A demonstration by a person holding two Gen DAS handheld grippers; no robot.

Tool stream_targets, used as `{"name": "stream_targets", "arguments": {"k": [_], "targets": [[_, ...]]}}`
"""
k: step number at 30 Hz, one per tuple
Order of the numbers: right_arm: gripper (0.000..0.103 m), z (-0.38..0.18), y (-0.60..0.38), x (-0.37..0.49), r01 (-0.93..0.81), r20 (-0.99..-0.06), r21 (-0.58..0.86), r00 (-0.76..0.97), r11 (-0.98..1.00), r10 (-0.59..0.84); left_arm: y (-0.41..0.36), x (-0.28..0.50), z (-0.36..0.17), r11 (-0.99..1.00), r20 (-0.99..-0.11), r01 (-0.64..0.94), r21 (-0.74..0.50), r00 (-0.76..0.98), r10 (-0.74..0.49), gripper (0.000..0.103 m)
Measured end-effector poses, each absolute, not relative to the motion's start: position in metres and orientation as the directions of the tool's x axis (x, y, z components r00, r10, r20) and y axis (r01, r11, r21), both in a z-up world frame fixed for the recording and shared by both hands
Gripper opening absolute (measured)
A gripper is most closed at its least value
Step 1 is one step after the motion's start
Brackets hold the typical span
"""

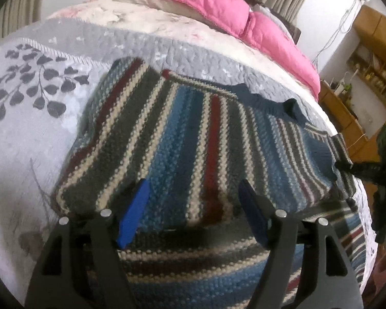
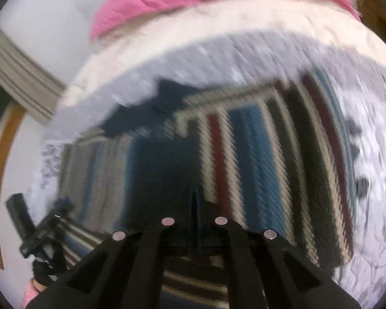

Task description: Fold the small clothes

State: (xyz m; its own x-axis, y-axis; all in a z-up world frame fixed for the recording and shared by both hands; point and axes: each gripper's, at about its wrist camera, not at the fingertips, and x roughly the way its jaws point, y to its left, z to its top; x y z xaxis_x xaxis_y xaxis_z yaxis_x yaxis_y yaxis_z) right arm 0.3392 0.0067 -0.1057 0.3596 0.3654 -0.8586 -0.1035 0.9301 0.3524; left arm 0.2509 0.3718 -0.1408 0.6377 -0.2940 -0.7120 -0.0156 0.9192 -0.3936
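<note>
In the left wrist view, the left gripper (image 1: pixel 193 206) is hovering with its 2 fingers spread over the striped sweater (image 1: pixel 182 134) lying on the bed (image 1: pixel 25 134), likely readying a fold, while the blurred right wrist view is showing the right gripper (image 2: pixel 195 206) with fingers pressed together, whether pinching knit I cannot tell.

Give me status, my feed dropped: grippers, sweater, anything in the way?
Left gripper open, hovering over striped sweater. Right gripper shut, view blurred. Sweater partly folded on grey bedspread. Nothing in the way.
</note>
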Motion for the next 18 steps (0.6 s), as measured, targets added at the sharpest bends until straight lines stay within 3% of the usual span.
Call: {"name": "stream_targets", "arguments": {"k": [7, 9, 10, 11, 18], "targets": [[0.019, -0.107, -0.008, 0.328, -0.107, -0.814, 0.436, 0.376, 0.893, 0.443, 0.373, 0.244, -0.127, 0.906, -0.7, -0.012, -0.423, 0.639, -0.318, 0.075], [0.037, -0.103, -0.011, 0.33, -0.104, -0.797, 0.471, 0.375, 0.876, 0.474, 0.373, 0.24, -0.124, 0.897, -0.686, -0.01, -0.443, 0.648, -0.332, 0.076], [0.054, -0.102, -0.013, 0.332, -0.098, -0.783, 0.503, 0.368, 0.859, 0.501, 0.373, 0.239, -0.125, 0.898, -0.686, -0.008, -0.44, 0.648, -0.331, 0.076], [0.059, -0.101, -0.012, 0.335, -0.097, -0.776, 0.518, 0.365, 0.85, 0.514, 0.37, 0.24, -0.125, 0.906, -0.693, -0.007, -0.424, 0.646, -0.32, 0.076], [0.059, -0.116, 0.016, 0.35, -0.105, -0.755, 0.591, 0.278, 0.8, 0.594, 0.365, 0.241, -0.123, 0.92, -0.704, 0.006, -0.392, 0.642, -0.304, 0.076]]}}
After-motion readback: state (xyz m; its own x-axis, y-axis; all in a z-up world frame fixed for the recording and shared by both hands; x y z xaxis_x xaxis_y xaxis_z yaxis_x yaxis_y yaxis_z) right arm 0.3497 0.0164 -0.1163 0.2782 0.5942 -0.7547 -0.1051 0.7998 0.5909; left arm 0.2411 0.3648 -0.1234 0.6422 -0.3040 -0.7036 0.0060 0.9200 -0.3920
